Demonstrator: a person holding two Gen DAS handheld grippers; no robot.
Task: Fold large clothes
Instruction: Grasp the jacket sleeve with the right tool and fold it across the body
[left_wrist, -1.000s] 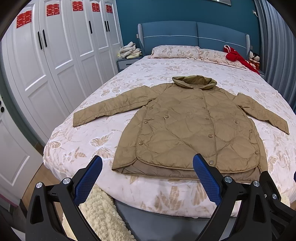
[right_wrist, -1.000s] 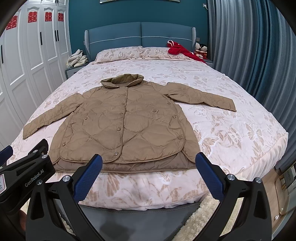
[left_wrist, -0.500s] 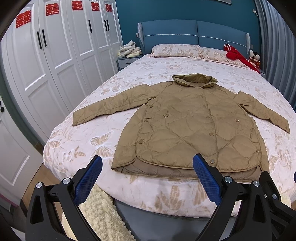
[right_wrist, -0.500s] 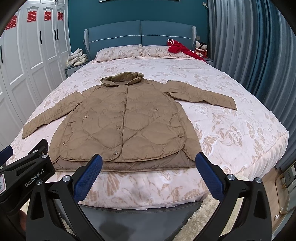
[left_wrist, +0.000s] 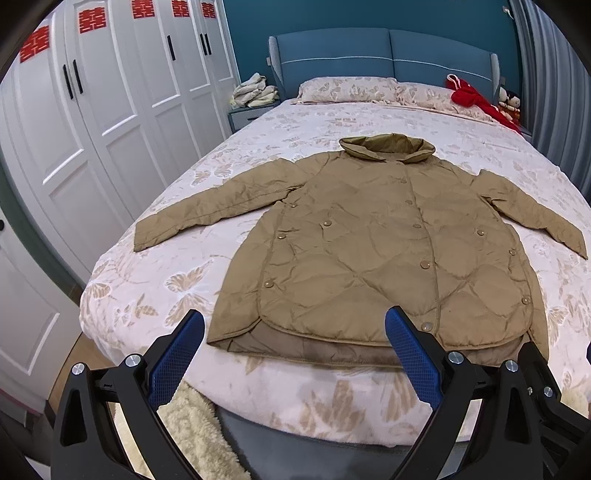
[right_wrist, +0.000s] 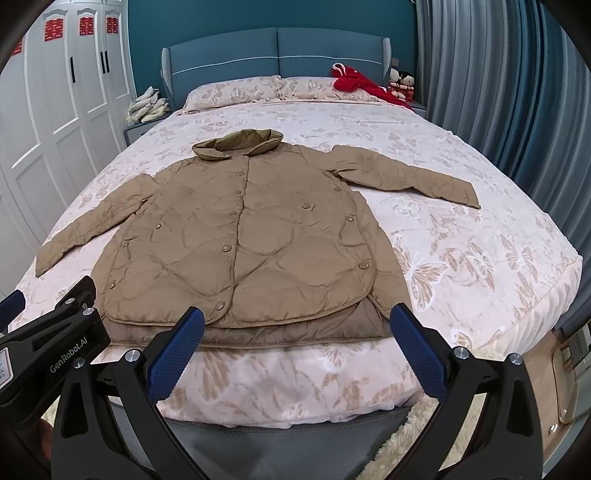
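Left wrist view: left gripper (left_wrist: 293, 334) spread wide, holding nothing, hovering past the foot of the bed (left_wrist: 155, 288) at bottom of frame. Quilted tan jacket (left_wrist: 369, 251) lies flat, buttoned, front up, centre-right of frame; collar toward the headboard (left_wrist: 384, 55), hem at the near edge. One sleeve (left_wrist: 207, 214) runs out to frame left, the other to the right edge. Vs 1 s ago the jacket sits lower & bigger in frame, hem now nearly level w/ the blue pads (left_wrist: 177, 358), so the tool has closed in on the bed. No cloth touched yet.

Right wrist view: right gripper (right_wrist: 297, 334) also wide, empty. Same jacket (right_wrist: 240, 229) centre-left of frame, hem just above the pads; right-hand sleeve (right_wrist: 406, 177) stretches to upper right. Left tool body shows at lower left edge. Same change: jacket looms larger than 0.5 s ago, approach underway.

Meaning: fold not begun, garment undisturbed, still approach phase. Prob. next is a pinch on hem corners or a sleeve; padded fabric is thick & slippery, so a shallow bite may slide off.

Wardrobe (left_wrist: 110, 110) upper left, red garment (right_wrist: 365, 86) by the pillows, well apart from the jacket.
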